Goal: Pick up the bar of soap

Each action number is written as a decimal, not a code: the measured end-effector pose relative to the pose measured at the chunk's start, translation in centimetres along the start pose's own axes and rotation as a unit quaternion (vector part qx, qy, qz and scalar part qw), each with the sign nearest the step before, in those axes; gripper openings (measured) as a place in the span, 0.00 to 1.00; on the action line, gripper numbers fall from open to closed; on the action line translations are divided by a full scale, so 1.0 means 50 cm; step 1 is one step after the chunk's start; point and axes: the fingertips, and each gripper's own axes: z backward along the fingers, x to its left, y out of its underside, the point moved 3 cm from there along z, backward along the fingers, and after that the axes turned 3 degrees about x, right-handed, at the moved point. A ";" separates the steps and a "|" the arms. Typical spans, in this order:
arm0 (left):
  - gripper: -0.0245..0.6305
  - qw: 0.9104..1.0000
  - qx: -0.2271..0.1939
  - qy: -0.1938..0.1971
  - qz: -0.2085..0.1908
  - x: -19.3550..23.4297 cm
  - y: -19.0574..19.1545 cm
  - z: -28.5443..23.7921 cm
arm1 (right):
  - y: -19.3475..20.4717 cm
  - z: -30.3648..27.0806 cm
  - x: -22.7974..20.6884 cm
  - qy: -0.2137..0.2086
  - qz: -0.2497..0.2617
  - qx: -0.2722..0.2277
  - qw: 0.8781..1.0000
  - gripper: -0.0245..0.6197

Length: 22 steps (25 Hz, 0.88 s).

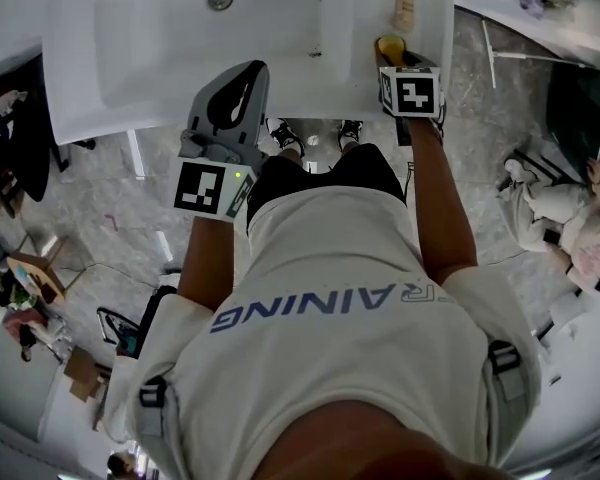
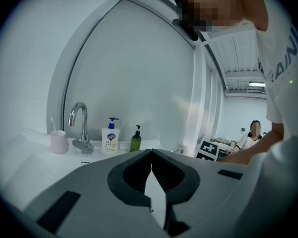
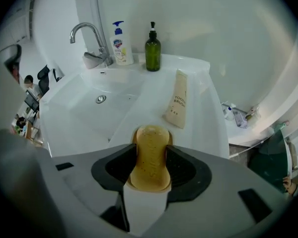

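**Operator:** How do my arms sit?

**Spotter:** Both your forearms reach straight forward from your chest. Your left gripper (image 1: 248, 73) is over the front edge of the sink (image 3: 203, 123), held about level and facing the back wall. Its jaws are closed together with nothing between them. Your right gripper (image 3: 152, 150) is tipped down over the sink's front right corner.

**Operator:** And the soap?

**Spotter:** The bar of soap (image 3: 151, 158) stands lengthwise between your right jaws. They are spread wide, with the pads close beside its flanks, and no squeeze shows. It is over the flat ledge to the right of the basin (image 3: 79, 108). You cannot tell from here whether it rests on the ledge.

**Operator:** What room do I have?

**Spotter:** To your left the ledge drops into the basin. To your right it ends at the sink's outer edge, with floor below. A tube (image 3: 177, 100) lies ahead on the same ledge, with bare ledge between it and the bar.

**Operator:** Give me the count.

**Spotter:** There is one bar and one tube. There is one faucet (image 3: 92, 33) and one drain (image 3: 101, 99). Two pump bottles stand at the back, a white pump bottle (image 3: 120, 46) and a green pump bottle (image 3: 152, 48). One pink cup (image 2: 59, 142) holds one toothbrush (image 2: 53, 124).
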 end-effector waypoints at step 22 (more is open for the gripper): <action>0.05 0.999 -0.031 -0.006 -0.026 -0.046 -0.065 0.064 | -0.055 0.157 -0.002 -0.012 0.051 -0.154 0.987 0.33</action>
